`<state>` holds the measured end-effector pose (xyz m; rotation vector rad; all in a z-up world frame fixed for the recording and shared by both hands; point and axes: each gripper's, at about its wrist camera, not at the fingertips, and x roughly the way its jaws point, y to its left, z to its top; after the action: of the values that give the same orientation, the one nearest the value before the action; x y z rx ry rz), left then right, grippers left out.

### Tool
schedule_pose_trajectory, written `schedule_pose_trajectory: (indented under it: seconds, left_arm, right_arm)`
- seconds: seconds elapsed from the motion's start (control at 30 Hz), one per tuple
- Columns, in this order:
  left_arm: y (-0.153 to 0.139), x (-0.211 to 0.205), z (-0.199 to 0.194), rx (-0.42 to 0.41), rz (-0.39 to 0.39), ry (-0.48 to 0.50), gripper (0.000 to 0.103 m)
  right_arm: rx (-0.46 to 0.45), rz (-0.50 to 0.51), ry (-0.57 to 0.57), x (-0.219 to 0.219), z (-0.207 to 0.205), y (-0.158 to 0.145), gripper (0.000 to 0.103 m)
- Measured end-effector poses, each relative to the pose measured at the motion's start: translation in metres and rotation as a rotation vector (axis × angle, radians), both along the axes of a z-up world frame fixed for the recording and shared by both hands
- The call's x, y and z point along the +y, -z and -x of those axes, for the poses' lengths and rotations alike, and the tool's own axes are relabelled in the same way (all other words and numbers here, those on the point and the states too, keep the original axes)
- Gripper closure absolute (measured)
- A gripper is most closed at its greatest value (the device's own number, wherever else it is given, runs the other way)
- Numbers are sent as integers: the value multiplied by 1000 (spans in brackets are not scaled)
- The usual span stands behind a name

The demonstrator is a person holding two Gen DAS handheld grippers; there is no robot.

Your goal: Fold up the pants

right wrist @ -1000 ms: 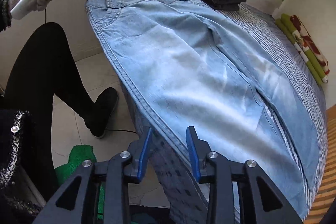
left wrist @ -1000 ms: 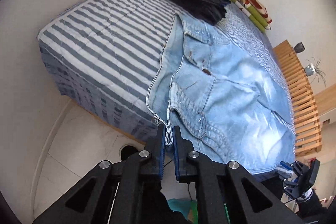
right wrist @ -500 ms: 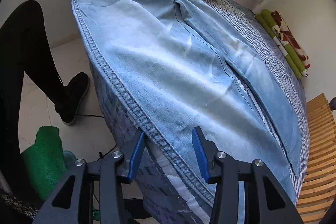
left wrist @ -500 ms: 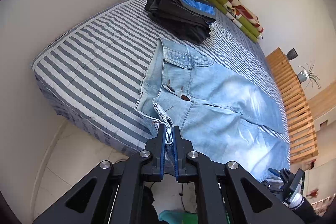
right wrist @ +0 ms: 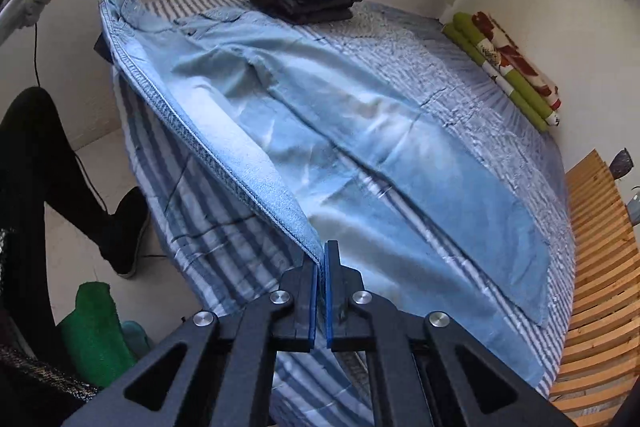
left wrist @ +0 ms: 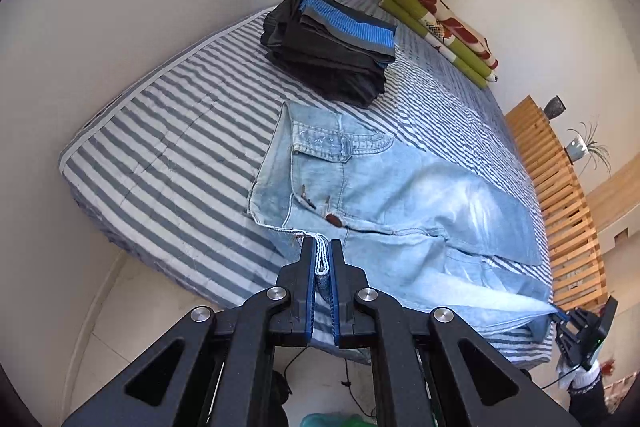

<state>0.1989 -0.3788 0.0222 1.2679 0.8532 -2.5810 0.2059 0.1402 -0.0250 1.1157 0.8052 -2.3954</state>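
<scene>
Jeans (left wrist: 400,195) lie spread on the striped bed (left wrist: 168,147) ahead of both claws, left gripper (left wrist: 322,259) clamped on the waistband corner, right gripper (right wrist: 321,267) pinching the near leg's hem edge, so lengthwise folding looks barely begun.

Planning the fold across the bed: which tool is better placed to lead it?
Neither alone. The left tool is shut on the waistband of the jeans, the right tool on the near leg's edge. Both probably carry that near edge over together toward the far side.
</scene>
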Motion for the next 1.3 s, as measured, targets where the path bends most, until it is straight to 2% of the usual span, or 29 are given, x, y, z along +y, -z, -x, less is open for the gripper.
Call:
schedule_pose_trajectory:
  seconds: [0.07, 0.17, 0.27, 0.33, 0.47, 0.6, 0.7, 0.93, 1.0, 1.03, 1.1, 1.2, 1.23, 1.27, 1.3]
  left_arm:
    - [-12, 3, 20, 13, 16, 8, 98]
    - [-27, 1, 59, 29, 38, 11, 98]
    - [-32, -9, 105, 31, 33, -2, 98]
    - [-31, -15, 138, 15, 57, -9, 97]
    - [-9, -33, 201, -46, 79, -32, 97]
    - [29, -48, 250, -105, 71, -51, 97]
    - [54, -55, 278, -144, 73, -57, 97]
    - [96, -62, 313, -216, 77, -83, 96]
    - [103, -65, 318, -233, 70, -104, 90]
    - [103, -66, 320, -240, 70, -119, 81]
    - [97, -65, 321, -241, 102, -128, 73]
    - [82, -59, 315, -238, 161, -125, 71]
    - [76, -56, 312, -229, 164, -126, 72]
    - [68, -53, 307, -214, 163, -124, 72]
    - [61, -48, 303, -198, 164, -114, 72]
  right_arm:
    - [44, -6, 29, 6, 21, -21, 101]
    - [125, -74, 44, 7, 57, -45, 101]
    - [133, -115, 65, 4, 107, -57, 101]
    - [143, -168, 76, 0, 144, -57, 101]
    - [109, -243, 99, -7, 222, -37, 101]
    - [67, -316, 108, -16, 288, 3, 101]
    - [20, -354, 107, -20, 323, 36, 101]
    - [-56, -364, 113, -22, 366, 84, 101]
    - [-80, -363, 118, -20, 375, 97, 101]
    - [-99, -361, 127, -20, 380, 103, 100]
    - [-145, -350, 133, -17, 387, 111, 98]
    - [-183, -272, 137, -8, 386, 99, 80]
    - [-191, -225, 139, -2, 384, 88, 71]
    - [-192, -182, 142, 3, 381, 76, 66]
    - [-182, -143, 149, 11, 377, 62, 65]
